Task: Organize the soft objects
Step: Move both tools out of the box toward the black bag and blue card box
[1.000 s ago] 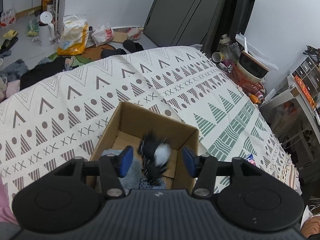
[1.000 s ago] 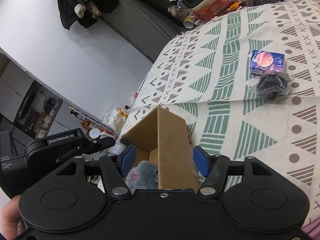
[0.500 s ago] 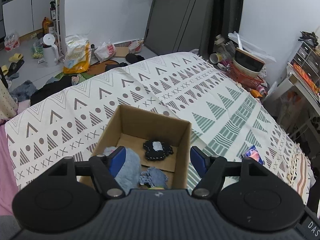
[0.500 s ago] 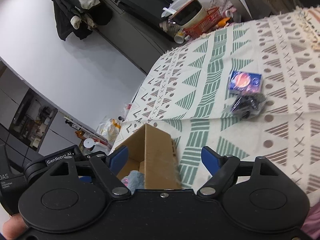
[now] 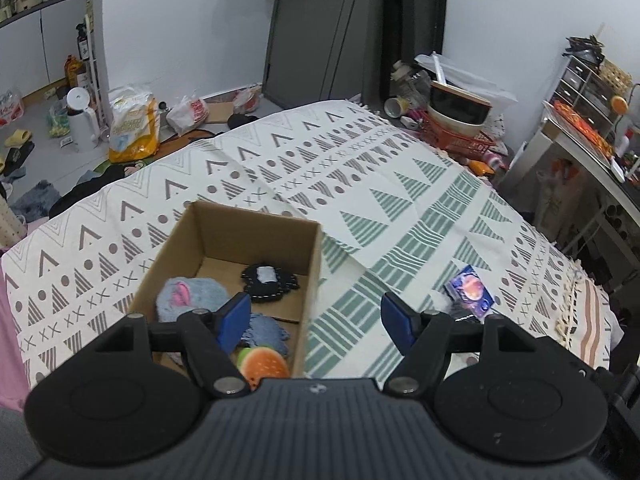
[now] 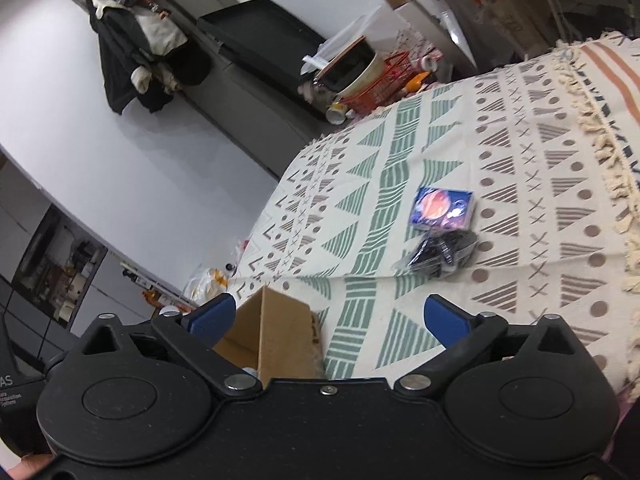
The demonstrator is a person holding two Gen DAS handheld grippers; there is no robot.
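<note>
Near end of cardboard box [image 5: 256, 236] hidden behind left hand-held gripper [image 5: 314, 322]; burger toy [image 5: 262, 364] partly covered by it; black packet [image 5: 464, 314] mostly hidden in left view; box interior barely seen from right view; floor clutter too small to identify

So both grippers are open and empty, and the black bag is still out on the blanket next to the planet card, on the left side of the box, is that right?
Nearly. The black bag and the planet card lie to the right of the box, not the left, as the right wrist view shows. The rest holds: the left gripper and right gripper have open, empty jaws.
</note>
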